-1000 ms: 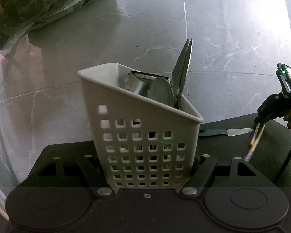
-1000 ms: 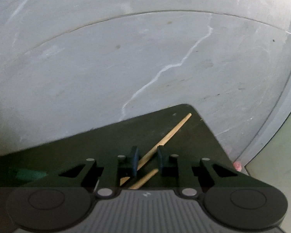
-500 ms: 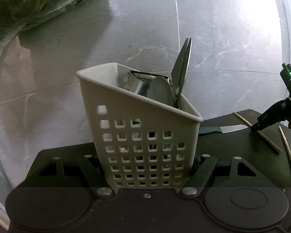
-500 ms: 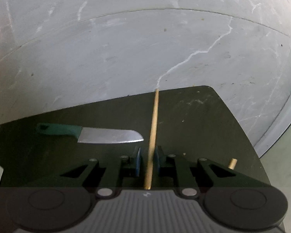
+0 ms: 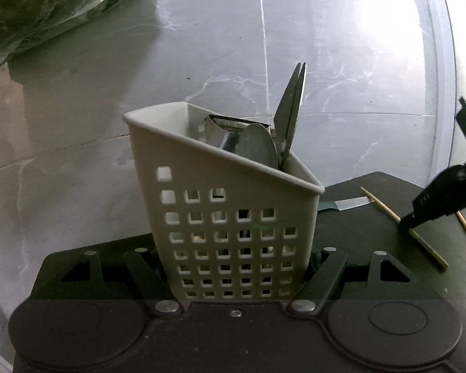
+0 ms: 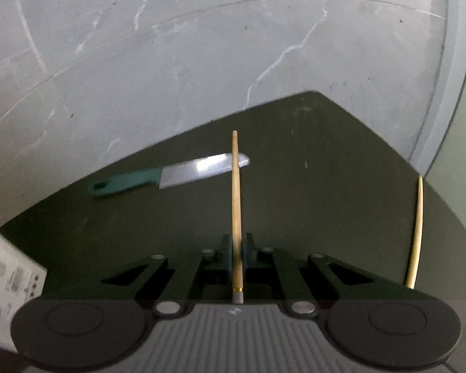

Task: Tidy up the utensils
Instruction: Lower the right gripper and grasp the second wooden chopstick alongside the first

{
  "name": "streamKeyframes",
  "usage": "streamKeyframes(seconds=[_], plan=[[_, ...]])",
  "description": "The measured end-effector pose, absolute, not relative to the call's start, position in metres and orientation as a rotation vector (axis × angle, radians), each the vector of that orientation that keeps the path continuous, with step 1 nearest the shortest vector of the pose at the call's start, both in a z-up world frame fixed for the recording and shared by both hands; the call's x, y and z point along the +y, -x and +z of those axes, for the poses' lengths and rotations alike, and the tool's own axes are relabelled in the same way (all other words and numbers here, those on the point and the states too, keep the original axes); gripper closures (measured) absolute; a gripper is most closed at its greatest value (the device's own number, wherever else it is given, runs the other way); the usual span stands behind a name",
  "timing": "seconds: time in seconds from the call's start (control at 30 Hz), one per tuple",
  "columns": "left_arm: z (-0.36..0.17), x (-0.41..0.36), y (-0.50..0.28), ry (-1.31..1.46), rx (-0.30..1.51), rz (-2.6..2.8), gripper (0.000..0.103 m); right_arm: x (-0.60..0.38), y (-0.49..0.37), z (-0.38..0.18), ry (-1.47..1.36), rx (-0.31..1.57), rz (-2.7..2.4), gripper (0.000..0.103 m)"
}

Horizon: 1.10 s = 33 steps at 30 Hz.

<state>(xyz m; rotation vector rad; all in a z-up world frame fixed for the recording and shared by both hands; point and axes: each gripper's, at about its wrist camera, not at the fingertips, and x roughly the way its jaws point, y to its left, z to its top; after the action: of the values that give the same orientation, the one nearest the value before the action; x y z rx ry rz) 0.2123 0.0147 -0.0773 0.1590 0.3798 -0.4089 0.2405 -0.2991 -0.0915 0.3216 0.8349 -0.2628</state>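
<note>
My left gripper is shut on a white perforated utensil basket standing on the black mat. The basket holds scissors, a spoon and other metal utensils. My right gripper is shut on a wooden chopstick that points forward over the mat; it also shows at the right of the left wrist view. A second chopstick lies on the mat to the right. A green-handled knife lies ahead to the left.
The mat lies on a grey marble floor. A plastic bag of dark greenery sits at the far left. The basket's white corner shows at the left edge of the right wrist view.
My right gripper has turned left with one chopstick held, so the knife now lies ahead. The second chopstick stays on the mat. The left gripper and basket have barely moved.
</note>
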Motion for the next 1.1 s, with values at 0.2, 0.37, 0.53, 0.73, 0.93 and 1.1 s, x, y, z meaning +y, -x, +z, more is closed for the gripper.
streamKeyframes(seconds=[0.2,0.37,0.53,0.73,0.93,1.1], plan=[[-0.078,0.021,-0.214,-0.163,0.369,-0.446,0.026,-0.319,-0.174,-0.052,-0.269,0.730,-0.444,0.051],[-0.080,0.023,-0.213,-0.163,0.364,-0.459,0.026,-0.364,-0.166,-0.069,-0.405,0.845,-0.595,0.065],[-0.080,0.025,-0.213,-0.166,0.367,-0.467,0.026,-0.355,-0.177,-0.080,-0.406,0.860,-0.597,0.072],[-0.080,0.025,-0.213,-0.162,0.368,-0.463,0.026,-0.336,-0.202,-0.083,-0.372,0.859,-0.471,0.095],[-0.080,0.024,-0.213,-0.161,0.367,-0.463,0.026,-0.303,-0.229,-0.080,-0.333,0.874,-0.356,0.095],[-0.080,0.025,-0.213,-0.157,0.369,-0.462,0.026,-0.300,-0.238,-0.079,-0.369,0.871,-0.336,0.095]])
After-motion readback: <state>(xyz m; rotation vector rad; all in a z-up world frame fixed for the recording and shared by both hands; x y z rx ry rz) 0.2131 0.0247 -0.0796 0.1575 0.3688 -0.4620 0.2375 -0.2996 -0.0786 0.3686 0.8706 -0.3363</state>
